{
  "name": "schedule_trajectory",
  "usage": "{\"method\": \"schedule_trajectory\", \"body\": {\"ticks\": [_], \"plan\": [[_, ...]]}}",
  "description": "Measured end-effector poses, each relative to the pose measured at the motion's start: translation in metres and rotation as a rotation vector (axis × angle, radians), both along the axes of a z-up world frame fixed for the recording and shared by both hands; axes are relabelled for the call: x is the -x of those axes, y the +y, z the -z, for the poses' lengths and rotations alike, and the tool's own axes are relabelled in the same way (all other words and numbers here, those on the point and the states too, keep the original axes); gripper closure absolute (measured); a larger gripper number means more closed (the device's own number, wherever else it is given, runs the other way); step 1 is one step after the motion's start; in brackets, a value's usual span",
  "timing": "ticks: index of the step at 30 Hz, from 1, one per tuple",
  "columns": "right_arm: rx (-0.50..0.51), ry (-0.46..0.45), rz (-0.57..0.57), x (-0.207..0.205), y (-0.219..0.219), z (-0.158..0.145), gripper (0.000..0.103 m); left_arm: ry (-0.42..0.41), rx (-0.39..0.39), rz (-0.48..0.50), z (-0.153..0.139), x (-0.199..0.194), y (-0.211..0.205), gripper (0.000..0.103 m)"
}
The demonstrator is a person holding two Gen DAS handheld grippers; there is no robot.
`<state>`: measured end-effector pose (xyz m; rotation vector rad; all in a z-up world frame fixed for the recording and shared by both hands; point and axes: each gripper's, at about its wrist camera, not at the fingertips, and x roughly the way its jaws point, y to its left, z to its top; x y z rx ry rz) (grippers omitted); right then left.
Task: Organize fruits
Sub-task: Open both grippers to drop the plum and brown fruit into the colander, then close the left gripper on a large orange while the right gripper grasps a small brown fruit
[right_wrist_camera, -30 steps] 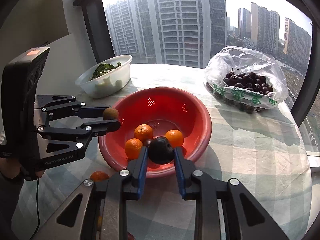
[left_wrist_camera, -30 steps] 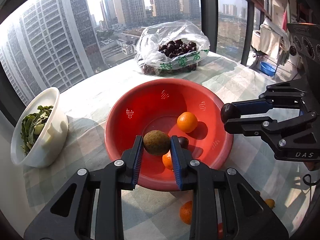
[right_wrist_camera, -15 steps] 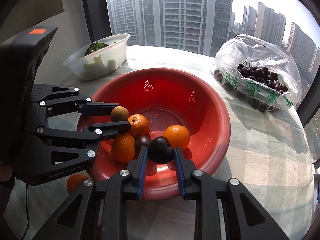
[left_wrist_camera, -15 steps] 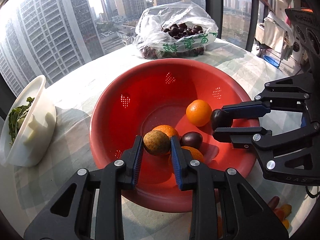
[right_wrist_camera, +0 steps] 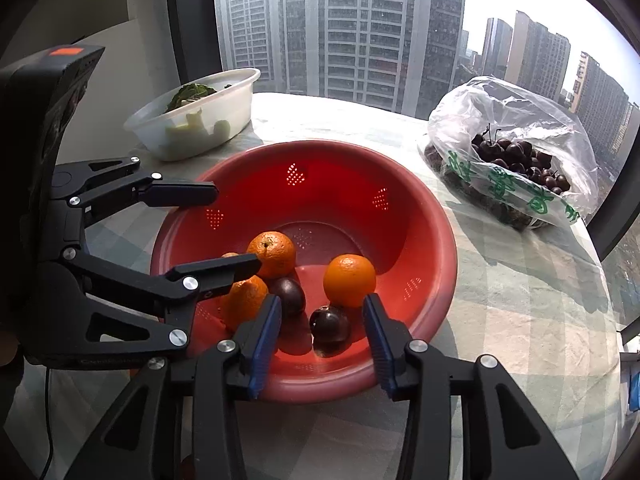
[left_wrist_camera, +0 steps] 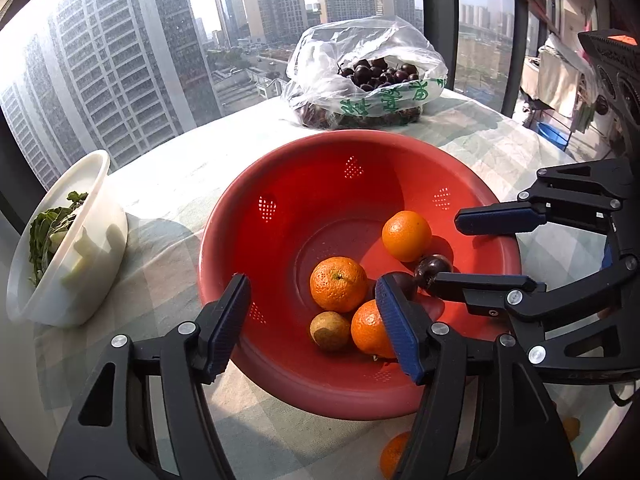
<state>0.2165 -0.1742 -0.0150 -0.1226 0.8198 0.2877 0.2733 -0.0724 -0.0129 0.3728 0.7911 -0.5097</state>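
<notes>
A red colander bowl [left_wrist_camera: 476, 196] [right_wrist_camera: 436, 224] sits mid-table. In it lie three oranges [left_wrist_camera: 338, 283], a brown kiwi [left_wrist_camera: 330, 330] and two dark plums [right_wrist_camera: 330, 325]. My left gripper [left_wrist_camera: 312, 322] is open over the bowl's near rim, the kiwi lying below between its fingers. My right gripper [right_wrist_camera: 322, 330] is open over the bowl's near side, with a dark plum resting in the bowl between its fingers. Each gripper shows in the other's view, the right one [left_wrist_camera: 460, 250] and the left one [right_wrist_camera: 236, 228], jaws apart.
A clear plastic bag of cherries [left_wrist_camera: 368, 76] [right_wrist_camera: 512, 152] lies behind the bowl. A white tub of greens [left_wrist_camera: 64, 240] [right_wrist_camera: 196, 112] stands at the left. Loose oranges [left_wrist_camera: 390, 454] lie on the checked tablecloth near the front. A window runs along the table's far edge.
Both grippers opened over the bowl. The kiwi dropped from the left one and the dark plum from the right one; both now lie in the bowl.
</notes>
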Motion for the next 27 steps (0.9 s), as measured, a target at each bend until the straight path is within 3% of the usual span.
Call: {"method": "schedule_trajectory", "body": {"ticks": [4, 7, 9, 14, 19, 23, 27], "plan": [[-0.074, -0.035, 0.001, 0.033, -0.016, -0.016, 0.054, -0.032, 0.019, -0.014, -0.013, 0.017, 0.01, 0.024], [-0.162, -0.071, -0.028, 0.076, -0.027, -0.024, 0.042, -0.063, 0.048, -0.03, -0.025, 0.04, 0.026, 0.015], [-0.184, -0.094, -0.033, 0.108, -0.029, -0.023, 0.041, -0.078, 0.076, -0.049, -0.03, 0.058, 0.037, 0.008], [-0.23, -0.071, 0.007, 0.174, -0.024, -0.002, 0.041, -0.098, 0.094, -0.087, -0.029, 0.116, 0.056, 0.005], [-0.149, -0.045, 0.017, 0.203, -0.005, 0.026, 0.047, -0.081, 0.104, -0.123, -0.011, 0.175, 0.063, 0.002], [-0.212, 0.0, 0.053, 0.201, -0.023, 0.031, 0.052, -0.018, 0.169, -0.065, 0.002, 0.213, 0.055, 0.002], [-0.243, -0.003, 0.085, 0.207, -0.039, 0.026, 0.052, -0.012, 0.103, 0.038, 0.017, 0.234, 0.025, 0.002]]}}
